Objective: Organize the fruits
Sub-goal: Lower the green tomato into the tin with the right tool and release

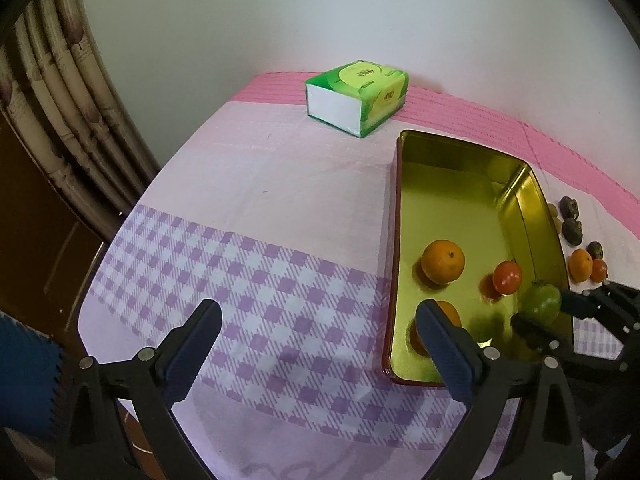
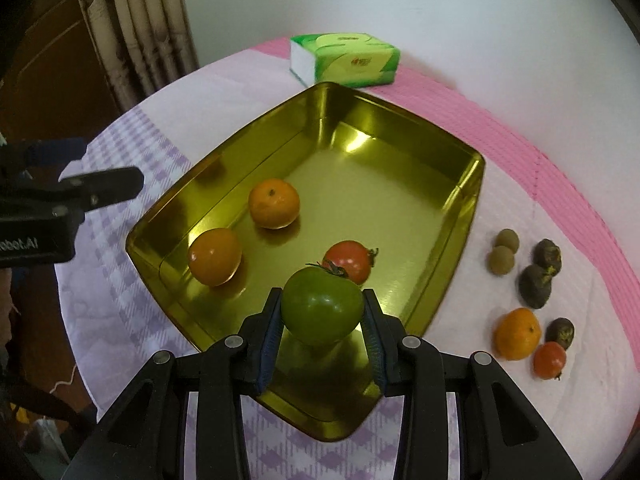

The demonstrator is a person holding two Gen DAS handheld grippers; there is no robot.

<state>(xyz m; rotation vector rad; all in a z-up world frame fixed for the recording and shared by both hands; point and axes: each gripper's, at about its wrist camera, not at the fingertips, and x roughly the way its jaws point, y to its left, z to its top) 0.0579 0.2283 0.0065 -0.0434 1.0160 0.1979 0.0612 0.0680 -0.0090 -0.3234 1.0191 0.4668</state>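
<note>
While the right gripper point(image 2: 322, 312) pinches a green tomato point(image 2: 322, 306) just above the tin's point(image 2: 468, 208) near end, the step is placing fruit w/ the others inside. Next: lower, then spread jaws. Left gripper point(image 1: 320, 328) is spread wide, empty, beside the tin.

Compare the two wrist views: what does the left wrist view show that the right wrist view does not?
Only the left wrist view shows the left gripper open and empty over the checked cloth. Only the right wrist view shows two small tan fruits beside the tin. Both show the gold tin, the tissue box and the right gripper holding the green tomato.
</note>
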